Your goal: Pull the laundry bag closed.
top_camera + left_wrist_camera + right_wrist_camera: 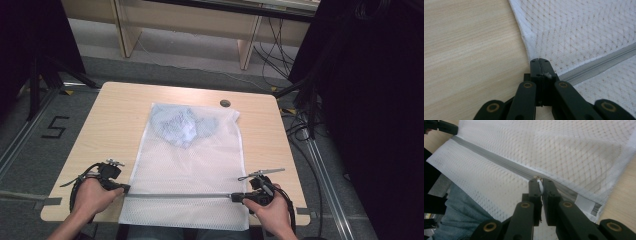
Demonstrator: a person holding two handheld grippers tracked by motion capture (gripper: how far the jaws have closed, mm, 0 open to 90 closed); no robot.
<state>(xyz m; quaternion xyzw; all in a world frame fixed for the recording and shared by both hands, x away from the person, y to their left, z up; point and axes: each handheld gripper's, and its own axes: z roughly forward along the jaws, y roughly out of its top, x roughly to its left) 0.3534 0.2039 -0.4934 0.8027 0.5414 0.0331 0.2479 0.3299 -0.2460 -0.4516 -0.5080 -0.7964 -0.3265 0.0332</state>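
Zipper (177, 195) is running across the mesh bag (192, 160) along the tabletop's (120, 107) near edge, its long axis stretching between the two grippers. Left gripper (539, 61) is sitting at the bag's left seam, jaws pressed together on the zipper's end. Right gripper (539, 182) is lying nearest the slider, jaws nearly closed and pinching the white pull tab (540, 185). A bluish bundle (180, 125) is lying inside the bag toward the far edge.
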